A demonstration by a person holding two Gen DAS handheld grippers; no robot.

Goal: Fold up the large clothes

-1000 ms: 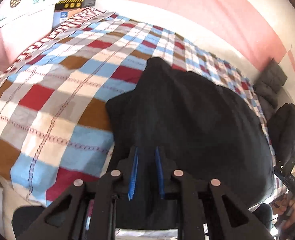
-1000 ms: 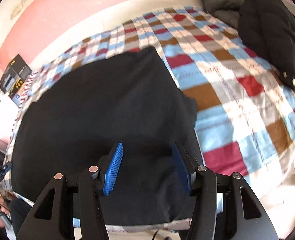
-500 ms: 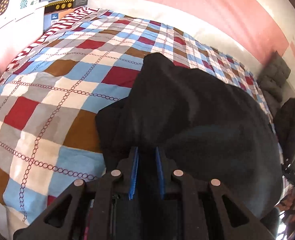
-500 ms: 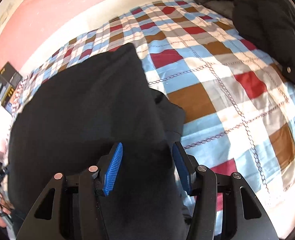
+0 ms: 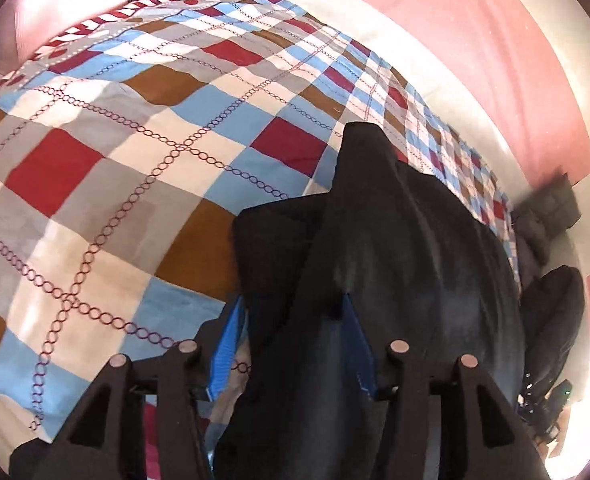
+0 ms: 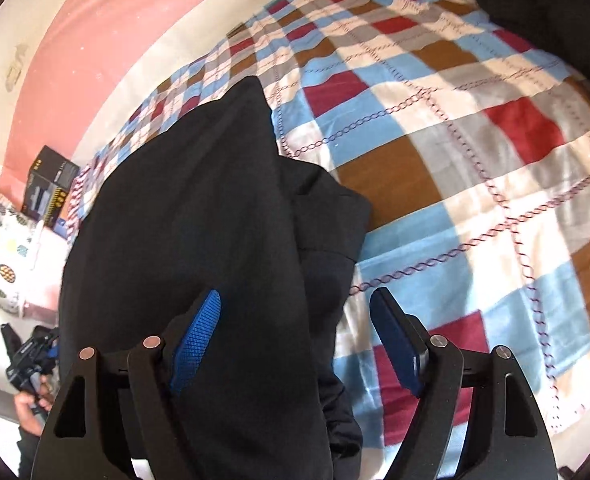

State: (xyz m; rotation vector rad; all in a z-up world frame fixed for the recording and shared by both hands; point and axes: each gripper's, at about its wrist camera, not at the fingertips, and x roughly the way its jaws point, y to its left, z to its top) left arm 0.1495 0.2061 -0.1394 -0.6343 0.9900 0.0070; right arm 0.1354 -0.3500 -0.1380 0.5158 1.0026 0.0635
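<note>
- The left tool (image 5: 291,344) points steeply down at the bed; its jaws are opening, blue pads (image 5: 226,350) apart, with a fold of the black garment (image 5: 395,240) lying loose between them and neither pad plainly pressing it.
- The right tool (image 6: 295,336) also points down, jaws opening and spread wide. The garment's edge drapes between them beside the 9 o'clock pad (image 6: 197,336); the 3 o'clock pad (image 6: 395,340) stands clear over the quilt.
- In the left view the garment runs from the tool up toward 12 o'clock, ending in a point, with a lower layer sticking out toward 10 o'clock.
- In the right view the garment (image 6: 199,208) fills the middle and the 9 o'clock side, peaks toward 12 o'clock, and a lower layer juts out at 2 o'clock.
- The garment lies on a checked quilt (image 5: 95,168) of red, blue, brown and grey squares, which covers the bed.
- In the right view the quilt (image 6: 475,168) spreads from 12 to 4 o'clock.
- A dark padded coat (image 5: 551,320) lies at the bed's edge at 3 o'clock in the left view; in the right view it sits at 1 o'clock (image 6: 555,12).
- A black box (image 6: 49,192) stands at 9 o'clock in the right view, beside a pineapple-print cloth (image 6: 3,248).
- A pink and white wall (image 5: 455,32) lies beyond the bed.
</note>
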